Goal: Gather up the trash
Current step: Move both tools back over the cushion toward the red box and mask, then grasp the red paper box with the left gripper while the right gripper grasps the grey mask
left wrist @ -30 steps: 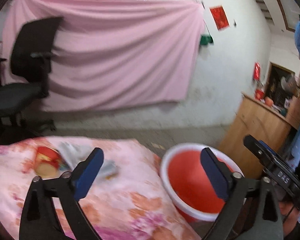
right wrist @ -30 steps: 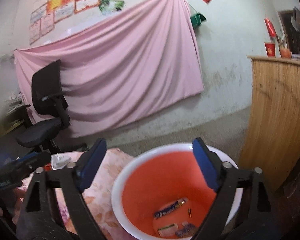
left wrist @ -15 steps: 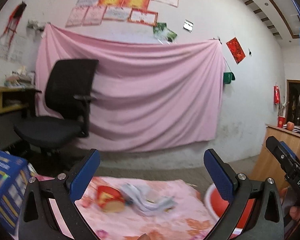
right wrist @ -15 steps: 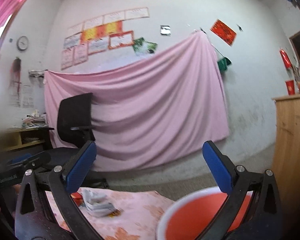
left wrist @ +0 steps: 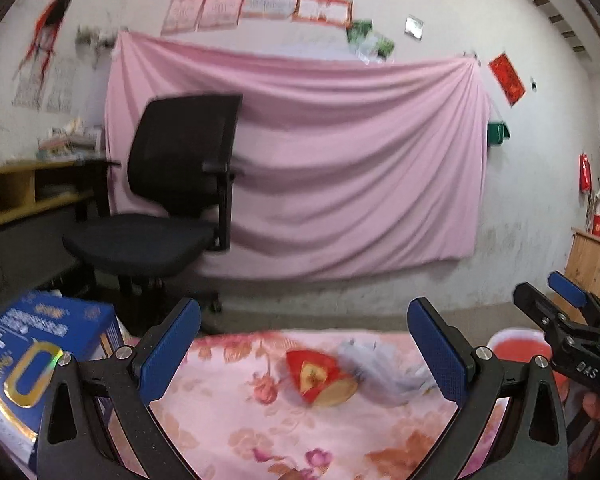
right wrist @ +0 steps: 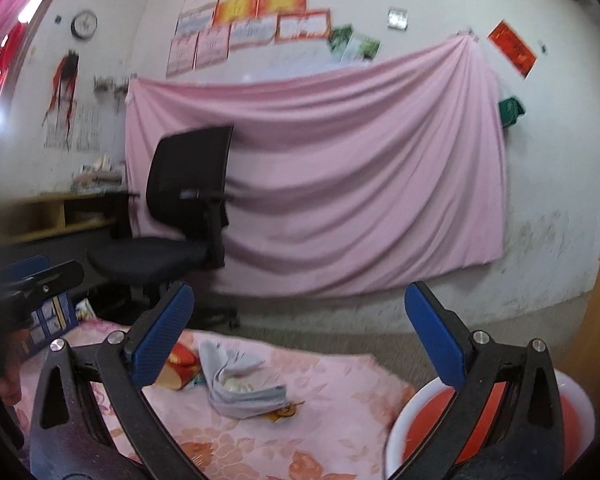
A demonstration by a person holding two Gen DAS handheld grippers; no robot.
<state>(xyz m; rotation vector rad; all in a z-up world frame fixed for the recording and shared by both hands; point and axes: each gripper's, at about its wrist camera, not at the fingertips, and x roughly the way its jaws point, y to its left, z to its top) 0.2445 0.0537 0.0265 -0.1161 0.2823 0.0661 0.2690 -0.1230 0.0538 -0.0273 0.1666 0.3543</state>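
Observation:
A crushed red and yellow paper cup lies on the pink floral cloth, with a crumpled grey-white wrapper beside it on the right. My left gripper hangs open above the cloth, short of both. In the right wrist view the same wrapper and cup lie left of centre, with a small yellow scrap by the wrapper. My right gripper is open and empty, raised above the red basin with a white rim at lower right. The basin shows at the right edge.
A blue printed box stands at the cloth's left edge. A black office chair stands behind, before a pink sheet hung on the wall. A wooden cabinet stands to the right, and a yellow desk to the left.
Both grippers have tilted up and swung left, away from the basin toward the trash on the cloth. The basin has slid to the lower right of both views. Both stay open.

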